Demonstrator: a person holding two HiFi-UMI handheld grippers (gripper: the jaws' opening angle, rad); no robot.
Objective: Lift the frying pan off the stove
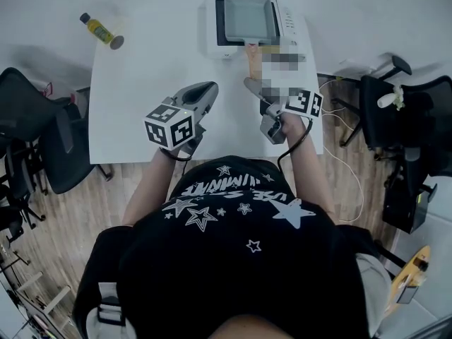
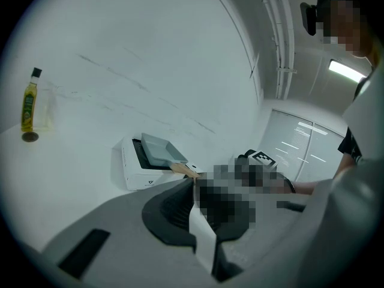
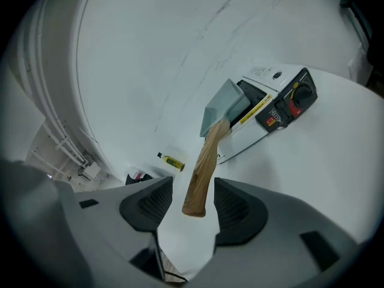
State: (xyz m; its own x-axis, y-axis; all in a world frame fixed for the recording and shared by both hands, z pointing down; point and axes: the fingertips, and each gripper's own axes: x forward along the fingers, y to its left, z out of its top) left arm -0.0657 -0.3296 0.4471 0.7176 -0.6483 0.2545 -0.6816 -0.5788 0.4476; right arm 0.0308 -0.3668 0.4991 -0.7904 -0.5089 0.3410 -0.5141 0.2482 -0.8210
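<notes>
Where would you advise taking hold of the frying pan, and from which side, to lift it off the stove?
Grip the wooden handle near its free end, coming from the person's side: it juts out from the frying pan past the stove, and lies between the right gripper's open jaws.

- My left gripper point(image 1: 209, 88): jaws together, pointing toward the far side, tipped slightly down.
- My right gripper point(image 3: 193, 204): jaws spread wide, pads pressing on nothing.
- My forearms point(image 1: 308, 162): both stretched forward.
</notes>
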